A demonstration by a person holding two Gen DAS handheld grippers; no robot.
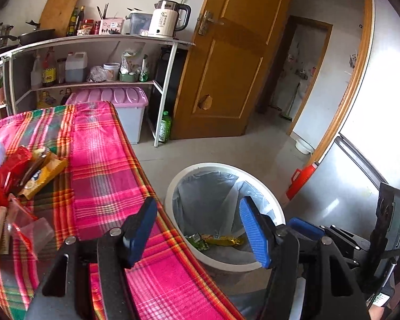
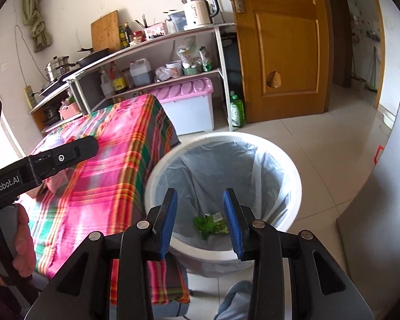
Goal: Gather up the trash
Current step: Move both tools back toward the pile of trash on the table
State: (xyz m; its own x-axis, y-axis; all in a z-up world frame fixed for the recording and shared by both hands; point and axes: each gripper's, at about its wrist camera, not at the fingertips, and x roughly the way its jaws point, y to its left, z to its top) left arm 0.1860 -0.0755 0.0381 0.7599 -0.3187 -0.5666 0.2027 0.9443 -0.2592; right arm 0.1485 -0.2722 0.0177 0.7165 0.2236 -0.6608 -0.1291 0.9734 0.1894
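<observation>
Blue-padded fingers of the left gripper (image 1: 200,233) are seen nearest the left wrist lens, spread wide with nothing between them; one finger is held over the plaid tablecloth (image 1: 106,165), the other over the white bin (image 1: 170,186). Part of the right gripper's body is caught at the lower right edge of that view. From the right wrist camera, the right gripper (image 2: 200,222) is seen poised directly above the bin (image 2: 293,165), its jaws parted to a moderate gap and empty. Inside the bin, a grey liner bag (image 2: 213,170) is fitted, and at its bottom a green wrapper (image 2: 209,224) is lying; in the left wrist view a yellow wrapper (image 1: 224,239) is seen beside the green one (image 1: 197,241). Uncollected trash is left on the table: a heap of wrappers (image 1: 21,176) in red, yellow and brown near the left edge of the left wrist view, with a clear plastic bag (image 1: 32,229) in front of it. Beyond the table, a kitchen shelf (image 1: 93,40) with a kettle (image 1: 165,18) is noted, and a wooden door (image 1: 226,66) is standing open. A hand (image 2: 22,245) on the left gripper's handle is visible at the left of the right wrist view.
</observation>
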